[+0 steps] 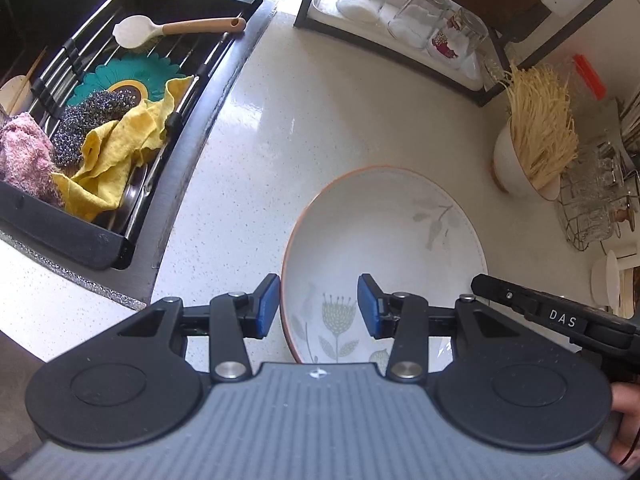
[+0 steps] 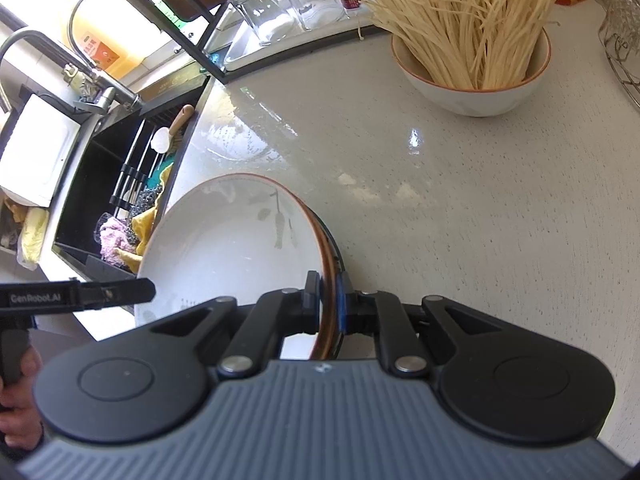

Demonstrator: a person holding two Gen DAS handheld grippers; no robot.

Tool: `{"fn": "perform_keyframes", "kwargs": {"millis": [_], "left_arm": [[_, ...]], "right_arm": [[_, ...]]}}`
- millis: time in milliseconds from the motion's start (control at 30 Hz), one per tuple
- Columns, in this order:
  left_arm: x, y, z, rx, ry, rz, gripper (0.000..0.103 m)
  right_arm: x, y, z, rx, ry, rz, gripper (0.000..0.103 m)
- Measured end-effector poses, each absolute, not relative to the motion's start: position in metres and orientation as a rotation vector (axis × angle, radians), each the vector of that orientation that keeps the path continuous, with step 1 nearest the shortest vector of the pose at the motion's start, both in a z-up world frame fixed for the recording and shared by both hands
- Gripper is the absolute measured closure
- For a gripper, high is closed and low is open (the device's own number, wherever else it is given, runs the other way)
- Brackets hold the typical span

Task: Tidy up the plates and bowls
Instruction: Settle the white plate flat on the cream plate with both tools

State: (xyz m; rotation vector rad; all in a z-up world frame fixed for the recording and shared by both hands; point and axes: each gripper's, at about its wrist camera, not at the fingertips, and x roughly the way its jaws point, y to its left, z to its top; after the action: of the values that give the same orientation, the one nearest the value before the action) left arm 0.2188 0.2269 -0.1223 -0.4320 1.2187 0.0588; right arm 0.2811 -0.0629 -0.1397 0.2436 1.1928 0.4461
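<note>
A white plate (image 1: 384, 236) with an orange rim and leaf and flower prints is held tilted above the counter. My right gripper (image 2: 329, 305) is shut on the plate's (image 2: 236, 236) right rim, one pad on each face. My left gripper (image 1: 318, 306) is open, its blue pads (image 1: 268, 304) astride the plate's left rim without touching it. A white bowl (image 2: 480, 88) with an orange rim, full of dry noodles, stands on the counter at the far right; it also shows in the left wrist view (image 1: 516, 164).
A sink (image 1: 80, 12) with a roll-up rack (image 1: 132, 80) holds a spoon, yellow cloth, scrubbers and a teal mat on the left. A tray (image 1: 328, 0) with three upturned glasses (image 1: 420, 16) sits under a black shelf frame at the back. A wire basket (image 1: 592, 208) of glassware stands right.
</note>
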Motion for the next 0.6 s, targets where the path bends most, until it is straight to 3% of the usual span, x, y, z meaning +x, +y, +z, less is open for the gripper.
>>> {"fn": "perform_keyframes", "kwargs": {"millis": [267,600], "left_arm": [[0.21,0.226,-0.123,-0.418,1.177,0.064,0.057],[0.207,0.23,-0.128,-0.387,1.127,0.039,0.077]], "right_arm": [[0.282,-0.065,-0.139,0.256,1.19,0.441,0.091],[0.277,-0.065,-0.115,0.215,1.085,0.381,0.089]]}}
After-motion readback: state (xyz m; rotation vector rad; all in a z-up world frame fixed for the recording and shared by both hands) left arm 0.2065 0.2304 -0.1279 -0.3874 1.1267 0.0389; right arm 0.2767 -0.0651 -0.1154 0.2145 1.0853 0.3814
